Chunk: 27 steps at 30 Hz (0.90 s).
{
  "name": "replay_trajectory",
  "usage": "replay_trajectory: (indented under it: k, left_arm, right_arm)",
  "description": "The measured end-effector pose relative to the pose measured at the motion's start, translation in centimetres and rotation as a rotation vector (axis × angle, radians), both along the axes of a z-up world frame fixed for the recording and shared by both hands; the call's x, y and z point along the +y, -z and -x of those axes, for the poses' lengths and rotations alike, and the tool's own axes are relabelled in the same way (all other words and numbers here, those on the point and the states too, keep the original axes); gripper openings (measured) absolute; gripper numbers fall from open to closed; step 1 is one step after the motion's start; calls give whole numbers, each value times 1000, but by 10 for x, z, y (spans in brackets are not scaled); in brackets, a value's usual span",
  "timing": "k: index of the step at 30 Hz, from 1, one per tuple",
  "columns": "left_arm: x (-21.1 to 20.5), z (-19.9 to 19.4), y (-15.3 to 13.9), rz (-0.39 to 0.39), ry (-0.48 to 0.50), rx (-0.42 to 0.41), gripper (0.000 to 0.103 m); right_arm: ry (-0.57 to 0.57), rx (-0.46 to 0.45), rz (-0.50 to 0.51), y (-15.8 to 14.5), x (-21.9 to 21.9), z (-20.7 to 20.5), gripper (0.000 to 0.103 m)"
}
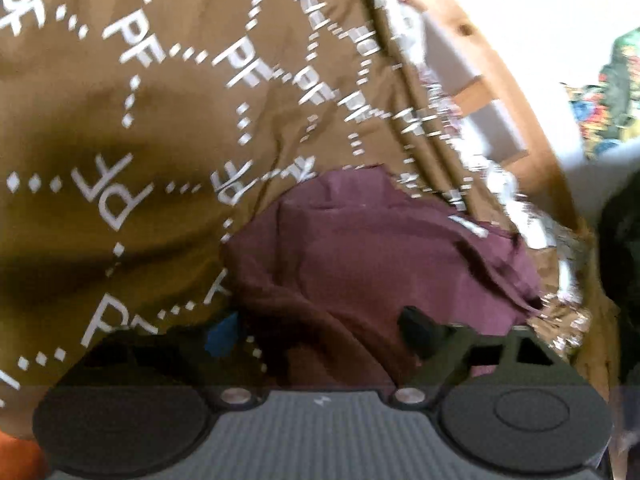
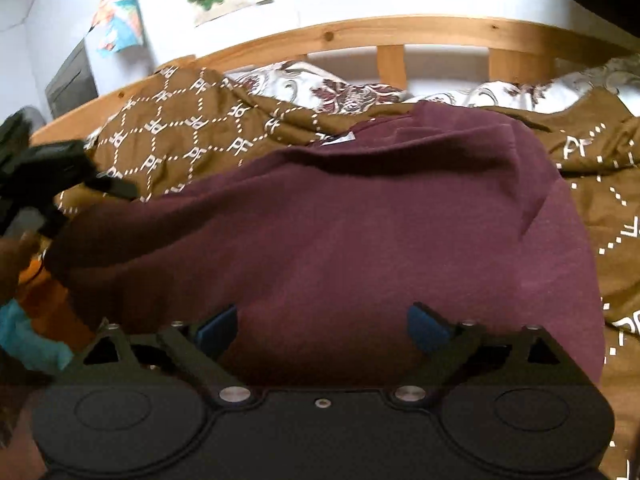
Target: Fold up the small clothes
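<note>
A maroon garment (image 2: 360, 232) lies spread on a brown bedspread (image 2: 172, 132) with a white "PF" diamond print. My right gripper (image 2: 322, 330) is open just above the garment's near edge, its blue pads (image 2: 428, 330) wide apart and empty. My left gripper (image 1: 320, 334) is open low over the crumpled left part of the garment (image 1: 380, 252); its left finger (image 1: 222, 334) is partly hidden by a fold of bedspread (image 1: 140, 128). The left gripper also shows in the right wrist view (image 2: 116, 188) at the garment's left edge.
A wooden bed frame (image 2: 392, 36) with slats runs along the far side, with a floral pillow (image 2: 320, 84) against it. Posters (image 2: 120, 16) hang on the white wall behind. Orange and teal cloth (image 2: 24, 332) lies at the left.
</note>
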<state>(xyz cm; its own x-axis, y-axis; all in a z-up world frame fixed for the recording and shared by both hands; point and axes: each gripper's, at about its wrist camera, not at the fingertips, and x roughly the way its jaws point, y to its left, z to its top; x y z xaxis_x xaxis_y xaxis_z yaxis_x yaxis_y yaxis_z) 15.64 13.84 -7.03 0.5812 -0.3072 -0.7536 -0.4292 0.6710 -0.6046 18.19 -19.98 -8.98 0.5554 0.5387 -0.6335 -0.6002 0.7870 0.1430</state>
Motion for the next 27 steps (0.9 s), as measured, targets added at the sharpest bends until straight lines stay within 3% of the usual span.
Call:
replay_trajectory:
  k: [1,3,6,10,13,17,22,27]
  left_arm:
    - [-3,-1,1,-11,-14,11,69]
    - [-8,-1,-1,-48,-28,15,43]
    - [-13,-3,-11,-102,-29,10,24]
    - [-26,-3,-41,-216,-11,-55,20]
    - [-47,-4,-79,-331,41,-173,19]
    - [-82,-12,-126,-422,162,-322,17]
    - [-133,-39,-154,-391,285,-400,15]
    - [-203,-69,-133,-348,396,-361,13]
  right_arm:
    - [-5,-5,6,0,0,1,94]
    - [-4,-3,-1,0,-1,1,94]
    - [0,7,-20,0,-4,0,94]
    - [2,13,-31,-1,-5,-1,94]
    - [13,21,-53,-5,-8,-2,94]
    - [52,13,-84,-12,-19,-3,94]
    - [138,-5,-121,-24,-38,-12,94]
    - [214,-23,-117,-27,-63,-18,94]
